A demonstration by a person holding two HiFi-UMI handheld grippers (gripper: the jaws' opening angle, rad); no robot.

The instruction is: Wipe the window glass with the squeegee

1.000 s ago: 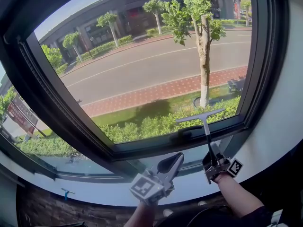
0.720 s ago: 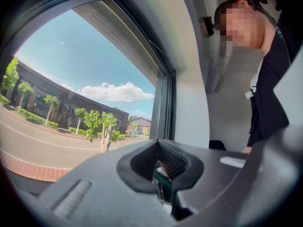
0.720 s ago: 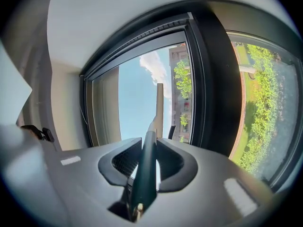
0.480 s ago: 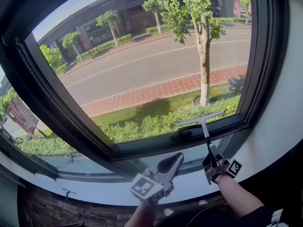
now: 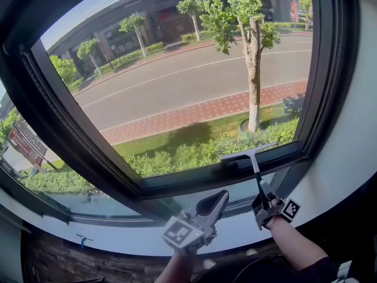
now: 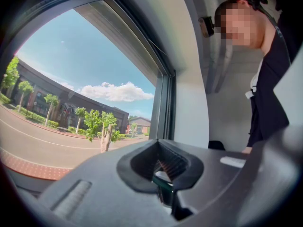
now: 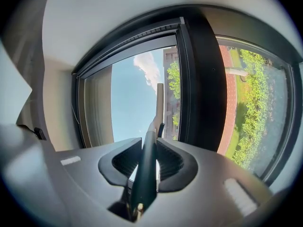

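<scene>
Down at the bottom right corner of the window glass (image 5: pixel 188 87), the squeegee (image 5: pixel 250 151) sits with its blade just above the lower frame rail (image 5: pixel 194 178), right end tipped a touch higher than the left. That leaves almost no glass beneath the blade. The right upright of the frame (image 5: pixel 324 69) stands near its right end, so that side is tight too. Up and to the left the pane lies wide open, all the way to the slanting left frame edge (image 5: pixel 65 134).

The right gripper (image 5: pixel 263 204) hovers over the pale sill (image 5: pixel 118 234), holding the squeegee by the low end of its handle, which rises nearly straight to the blade. From the right gripper view, the dark handle (image 7: pixel 147 169) runs right up the middle between the ridged pads (image 7: pixel 124 162), both jaws clamped on it, the blade seen edge-on against the sky.

The left gripper (image 5: pixel 211 205) waits beside it, lower and to the left, well clear of the squeegee. Its own view shows the jaws (image 6: pixel 161 167) drawn together with nothing between them, pointing toward the frame's corner.
</scene>
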